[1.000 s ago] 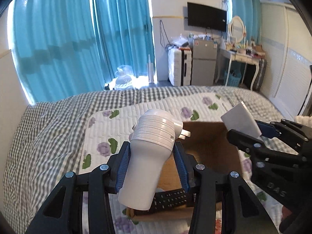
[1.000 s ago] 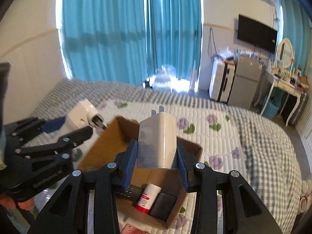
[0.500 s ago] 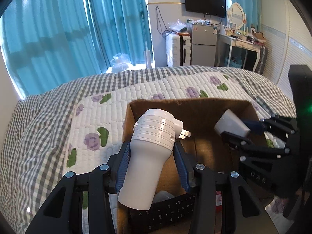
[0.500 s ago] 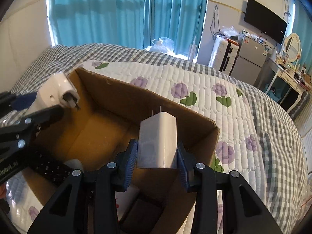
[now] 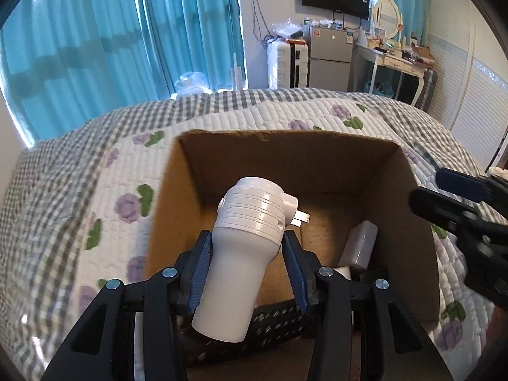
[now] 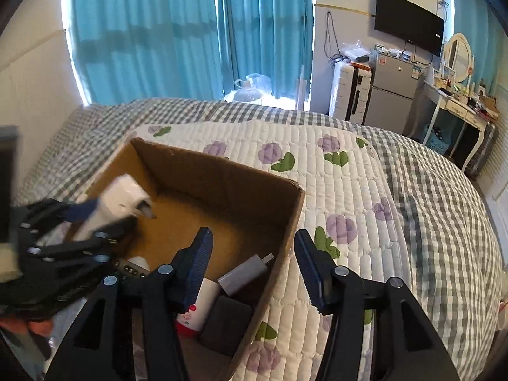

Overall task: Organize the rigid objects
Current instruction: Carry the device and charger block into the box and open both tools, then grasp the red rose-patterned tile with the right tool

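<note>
My left gripper (image 5: 249, 265) is shut on a white round plug adapter (image 5: 244, 250) and holds it over the open cardboard box (image 5: 285, 149) on the bed. It also shows in the right wrist view (image 6: 119, 200), blurred. My right gripper (image 6: 254, 263) is open and empty above the box's right wall (image 6: 285, 231). A grey-white charger block (image 6: 244, 274) lies inside the box against that wall; it also shows in the left wrist view (image 5: 360, 246).
In the box lie a black remote (image 6: 130, 268), a white bottle with a red label (image 6: 198, 308) and a dark block (image 6: 227, 320). The box stands on a flowered quilt (image 6: 333, 190) over a checked bedspread. A suitcase, fridge and desk stand beyond the bed.
My right gripper opened and let go of the charger block, which now lies in the box. My left gripper moved lower over the box with the plug adapter.
</note>
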`<state>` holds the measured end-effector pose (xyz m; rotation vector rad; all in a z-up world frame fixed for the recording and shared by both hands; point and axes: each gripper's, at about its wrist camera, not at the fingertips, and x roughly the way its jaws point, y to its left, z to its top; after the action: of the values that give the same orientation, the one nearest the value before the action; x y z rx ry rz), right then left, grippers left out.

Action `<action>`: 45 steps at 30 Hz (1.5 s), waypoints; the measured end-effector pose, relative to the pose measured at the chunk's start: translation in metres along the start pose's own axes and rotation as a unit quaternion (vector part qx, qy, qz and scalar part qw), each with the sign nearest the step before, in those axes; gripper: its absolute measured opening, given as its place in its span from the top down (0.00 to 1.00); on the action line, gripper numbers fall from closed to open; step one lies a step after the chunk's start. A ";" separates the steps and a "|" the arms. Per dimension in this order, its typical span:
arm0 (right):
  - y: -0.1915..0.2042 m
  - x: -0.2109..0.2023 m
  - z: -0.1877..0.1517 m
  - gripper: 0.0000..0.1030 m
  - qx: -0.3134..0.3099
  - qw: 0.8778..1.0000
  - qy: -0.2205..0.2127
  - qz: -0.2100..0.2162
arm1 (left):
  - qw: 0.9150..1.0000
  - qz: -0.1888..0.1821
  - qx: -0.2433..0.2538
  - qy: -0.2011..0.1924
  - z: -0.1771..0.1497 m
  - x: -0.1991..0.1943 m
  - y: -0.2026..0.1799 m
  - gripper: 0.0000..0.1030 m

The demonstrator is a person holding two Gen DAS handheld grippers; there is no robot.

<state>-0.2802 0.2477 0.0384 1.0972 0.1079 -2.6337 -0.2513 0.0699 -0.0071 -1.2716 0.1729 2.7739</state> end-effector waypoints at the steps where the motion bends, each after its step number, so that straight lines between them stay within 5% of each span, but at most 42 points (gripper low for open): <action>1: 0.001 -0.002 0.001 0.48 0.002 1.000 -0.001 0.002 | 1.000 -0.005 -0.005 0.003 0.002 0.006 -0.001 0.56; 5: 0.000 -0.008 0.000 0.48 -0.001 1.000 -0.010 0.005 | 0.999 -0.039 -0.017 0.015 0.007 0.020 -0.003 0.48; 7: -0.002 -0.009 0.000 0.46 -0.007 1.000 -0.018 -0.001 | 0.999 -0.033 -0.020 0.008 0.010 0.017 -0.003 0.30; 12: -0.010 -0.025 0.001 0.41 -0.005 0.999 -0.031 -0.024 | 0.999 -0.038 -0.030 -0.002 0.007 -0.010 0.004 0.30; 20: 0.007 -0.092 -0.013 0.14 0.006 0.998 -0.054 -0.025 | 0.998 -0.020 -0.005 -0.053 -0.018 -0.097 0.018 0.17; 28: 0.048 -0.139 -0.048 0.10 -0.023 0.999 -0.037 -0.029 | 0.996 0.020 0.001 -0.089 -0.063 -0.161 0.029 0.12; 34: 0.065 -0.107 -0.098 0.10 -0.012 0.999 0.028 -0.022 | 0.998 -0.017 -0.038 -0.050 -0.107 -0.143 0.038 0.12; 45: 0.081 -0.010 -0.167 0.10 -0.006 0.989 0.145 0.006 | 1.000 0.022 -0.011 0.018 -0.175 -0.071 0.034 0.12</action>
<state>-0.1361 0.2018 -0.0693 1.4653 0.1762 -2.4414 -0.0780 0.0095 -0.0643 -1.3388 0.1751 2.8000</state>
